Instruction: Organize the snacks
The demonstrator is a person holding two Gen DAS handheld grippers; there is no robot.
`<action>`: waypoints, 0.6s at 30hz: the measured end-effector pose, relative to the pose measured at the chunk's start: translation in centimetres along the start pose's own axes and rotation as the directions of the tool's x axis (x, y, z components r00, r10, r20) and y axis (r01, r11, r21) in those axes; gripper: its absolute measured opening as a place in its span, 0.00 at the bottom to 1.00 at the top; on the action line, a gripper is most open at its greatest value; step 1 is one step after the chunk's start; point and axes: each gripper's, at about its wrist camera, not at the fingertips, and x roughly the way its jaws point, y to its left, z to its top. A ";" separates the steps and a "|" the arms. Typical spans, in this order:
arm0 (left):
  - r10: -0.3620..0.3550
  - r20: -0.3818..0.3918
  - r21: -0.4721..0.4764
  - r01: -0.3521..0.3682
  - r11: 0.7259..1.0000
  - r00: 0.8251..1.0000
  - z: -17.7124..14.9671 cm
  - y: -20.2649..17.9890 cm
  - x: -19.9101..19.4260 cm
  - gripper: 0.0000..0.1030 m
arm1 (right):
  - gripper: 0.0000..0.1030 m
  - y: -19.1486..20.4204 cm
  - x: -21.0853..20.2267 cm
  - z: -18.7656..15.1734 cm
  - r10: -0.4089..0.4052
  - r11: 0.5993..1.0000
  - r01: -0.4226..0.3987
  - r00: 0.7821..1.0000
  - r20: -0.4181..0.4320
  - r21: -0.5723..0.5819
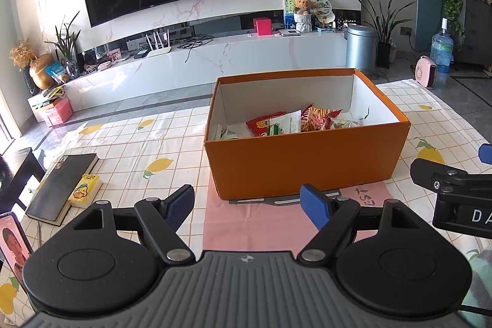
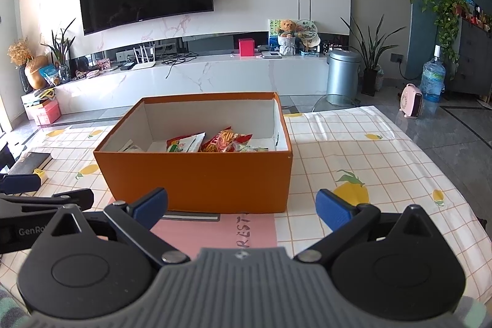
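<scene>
A: Left wrist view first. Left gripper (image 1: 247, 206) jaws wide apart, nothing between them, held low over the counter (image 1: 129, 143) just short of the orange box (image 1: 304, 162). Right gripper's arm visible at the frame's right edge.

B: Right wrist view agrees. Right gripper (image 2: 243, 209) jaws also spread wide and empty, facing the box's near wall. Pink sheet (image 2: 221, 232) lies under both, tucked beneath the box edge.

A: Snacks? Several packets (image 1: 292, 122) lie inside the box on its floor: a red bag, a white-and-green one, an orange-red one, some small wrapped pieces toward the right.

B: Same from here, packets (image 2: 218, 142) bunched mid-box. No loose snack on the cloth that I can see.

A: Off to the left, a dark book (image 1: 61, 183) and a yellow pack with a duck (image 1: 84, 186), touching. Cannot tell whether that pack is a snack.

B: Judgement: collecting looks done or nearly so. Next move would call for either reaching down over the rim to tidy the packets, or crossing left for the yellow pack, clearing the box wall either way.
</scene>
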 end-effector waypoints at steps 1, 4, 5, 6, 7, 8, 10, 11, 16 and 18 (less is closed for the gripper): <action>-0.001 -0.001 0.001 0.001 1.000 1.000 0.0 0.0 0.0 0.89 | 0.96 0.0 0.0 0.0 0.001 1.000 -0.001 1.000 0.001 -0.001; 0.001 -0.002 0.004 -0.001 1.000 1.000 0.0 -0.1 -0.1 0.89 | 0.96 0.0 0.0 0.0 0.002 1.000 -0.002 1.000 0.001 -0.001; 0.002 -0.002 0.005 -0.002 1.000 1.000 0.0 -0.1 -0.1 0.89 | 0.96 0.0 0.0 0.0 0.002 1.000 -0.002 1.000 0.001 -0.001; 0.002 -0.002 0.004 -0.002 1.000 1.000 0.0 -0.1 -0.1 0.89 | 0.96 0.0 0.0 0.0 0.001 1.000 -0.001 1.000 0.001 -0.001; 0.001 -0.002 0.003 -0.001 1.000 1.000 0.0 -0.1 -0.1 0.89 | 0.96 0.1 0.0 0.0 0.001 1.000 -0.001 1.000 0.001 0.000; 0.001 -0.002 0.000 -0.001 1.000 1.000 0.1 -0.1 -0.1 0.89 | 0.96 0.1 -0.1 0.0 0.001 1.000 -0.001 1.000 0.000 0.001; 0.000 -0.001 -0.002 0.000 1.000 1.000 0.0 -0.1 -0.1 0.89 | 0.96 0.1 -0.1 0.0 0.003 1.000 -0.003 1.000 -0.001 0.002; 0.002 -0.001 -0.001 -0.002 1.000 1.000 0.0 -0.1 -0.1 0.89 | 0.96 0.1 -0.1 0.0 0.003 1.000 -0.003 1.000 -0.001 0.001; 0.001 0.001 0.000 -0.001 1.000 1.000 0.0 -0.2 -0.2 0.89 | 0.96 0.1 -0.1 0.0 0.003 1.000 -0.003 1.000 0.000 -0.001; 0.002 0.007 0.007 -0.002 1.000 1.000 0.0 -0.2 -0.2 0.89 | 0.96 0.1 -0.1 0.0 0.005 1.000 -0.005 1.000 -0.002 0.000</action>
